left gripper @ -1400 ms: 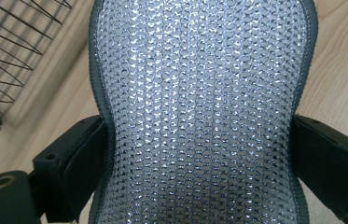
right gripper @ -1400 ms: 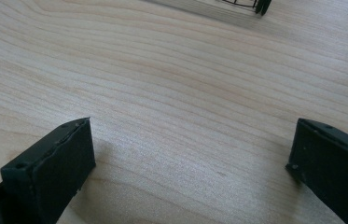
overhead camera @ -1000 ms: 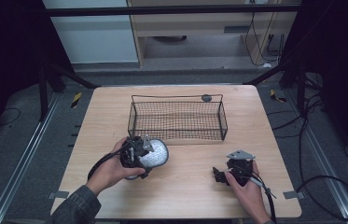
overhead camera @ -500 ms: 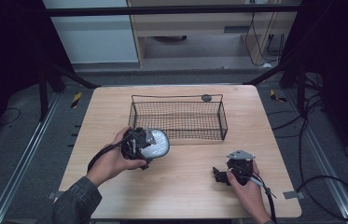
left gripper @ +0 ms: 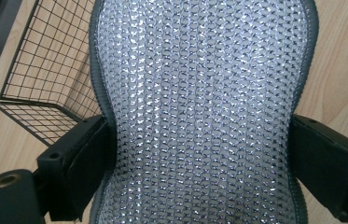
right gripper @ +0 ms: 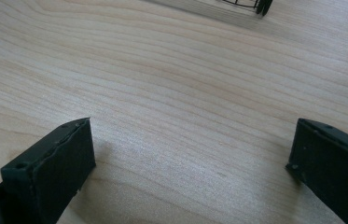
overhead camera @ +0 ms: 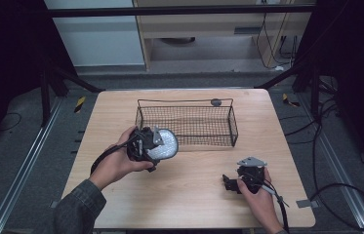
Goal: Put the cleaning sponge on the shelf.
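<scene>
While the table (overhead camera: 121, 117) is lying partly under both forearms, the wire basket (overhead camera: 184, 104) is standing at its far middle, its near-left corner hidden behind the silver mesh pad (overhead camera: 164, 145). That pad is running off the top and bottom of the left gripper view, pinched at its sides by the left gripper (left gripper: 199, 154), which the left hand (overhead camera: 116, 163) is holding raised just beside the basket. The right gripper (right gripper: 190, 163) is resting low near the table's front right, its jaws spreading wide over bare wood.

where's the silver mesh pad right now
The silver mesh pad is clamped in the left gripper, left of centre in the high view, just off the wire basket and its front left corner.
</scene>
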`<state>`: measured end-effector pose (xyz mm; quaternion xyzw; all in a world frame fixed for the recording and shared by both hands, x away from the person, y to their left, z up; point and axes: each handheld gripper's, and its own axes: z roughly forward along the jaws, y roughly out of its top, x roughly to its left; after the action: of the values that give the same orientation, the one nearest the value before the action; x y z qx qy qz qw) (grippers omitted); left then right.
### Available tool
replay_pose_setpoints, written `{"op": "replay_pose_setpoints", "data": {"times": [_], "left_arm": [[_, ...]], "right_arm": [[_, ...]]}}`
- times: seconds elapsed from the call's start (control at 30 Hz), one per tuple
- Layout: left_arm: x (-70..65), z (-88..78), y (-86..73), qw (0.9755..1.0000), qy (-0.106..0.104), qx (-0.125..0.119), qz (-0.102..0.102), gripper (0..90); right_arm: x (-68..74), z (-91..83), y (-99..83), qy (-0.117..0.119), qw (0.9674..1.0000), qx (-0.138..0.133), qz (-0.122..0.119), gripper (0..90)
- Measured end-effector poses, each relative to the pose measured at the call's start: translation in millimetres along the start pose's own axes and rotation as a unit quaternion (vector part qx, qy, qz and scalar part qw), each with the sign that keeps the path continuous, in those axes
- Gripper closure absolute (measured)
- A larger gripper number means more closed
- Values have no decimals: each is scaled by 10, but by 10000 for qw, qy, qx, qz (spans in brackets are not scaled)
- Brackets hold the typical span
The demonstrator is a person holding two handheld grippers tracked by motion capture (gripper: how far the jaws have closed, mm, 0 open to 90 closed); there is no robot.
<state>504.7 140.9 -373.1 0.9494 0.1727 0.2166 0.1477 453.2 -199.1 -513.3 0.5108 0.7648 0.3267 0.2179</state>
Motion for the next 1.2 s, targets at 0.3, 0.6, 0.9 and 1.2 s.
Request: {"op": "replay_pose_setpoints", "data": {"times": [0.3, 0.6, 0.9, 1.2], "left_arm": [[128, -82, 91, 9998, 162, -85, 58, 87], [223, -90, 150, 9996, 236, -160, 47, 87], [358, -79, 184, 9993, 349, -98, 59, 87], [615, -80, 294, 9984, 543, -110, 61, 87]], "right_arm": [[0, 0, 0, 1, 10000, 0, 3, 4], [0, 0, 0, -1, 10000, 1, -1, 4], [0, 0, 0, -2, 10000, 0, 1, 4], [1, -1, 0, 5, 10000, 5, 12, 4]]}}
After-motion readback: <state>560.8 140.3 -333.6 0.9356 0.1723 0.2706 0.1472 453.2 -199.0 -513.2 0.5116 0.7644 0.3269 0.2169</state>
